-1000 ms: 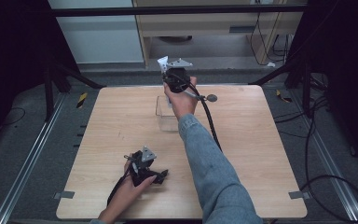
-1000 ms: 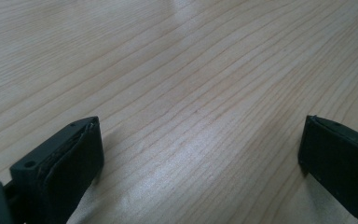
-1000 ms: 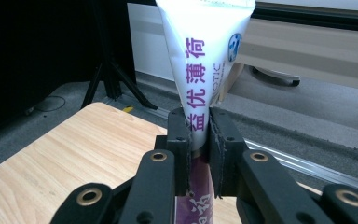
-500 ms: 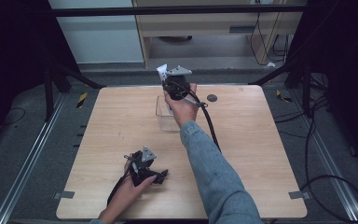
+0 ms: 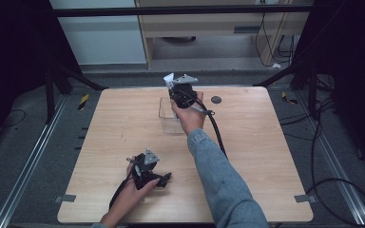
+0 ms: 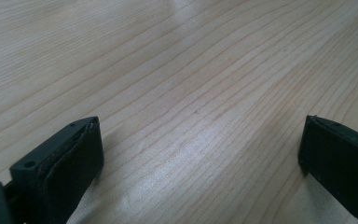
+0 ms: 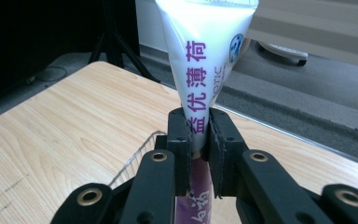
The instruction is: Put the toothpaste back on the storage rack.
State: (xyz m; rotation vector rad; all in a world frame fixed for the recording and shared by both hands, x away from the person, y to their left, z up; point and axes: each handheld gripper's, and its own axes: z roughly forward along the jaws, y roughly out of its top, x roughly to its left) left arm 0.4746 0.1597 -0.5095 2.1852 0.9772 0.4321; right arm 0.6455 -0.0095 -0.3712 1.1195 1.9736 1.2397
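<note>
While clamped, right tongs (image 7: pixel 199 140) reveal tube (image 7: pixel 205 60) lettering.

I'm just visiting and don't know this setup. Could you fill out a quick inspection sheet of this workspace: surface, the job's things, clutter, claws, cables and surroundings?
Surface: light wooden table, bare grain, with a small dark round mark near the far edge.
Job's things: white and purple tube with printed characters, held over a clear box at the far middle of the table.
Clutter: nothing seen.
Claws: right claw shut on the tube; left claw open, low over the near table, holding nothing.
Cables: black cable trails from the right claw along the sleeve; more cables lie on the floor at right.
Surroundings: grey floor, metal rails, dark frame legs, a wooden bench behind.
</note>
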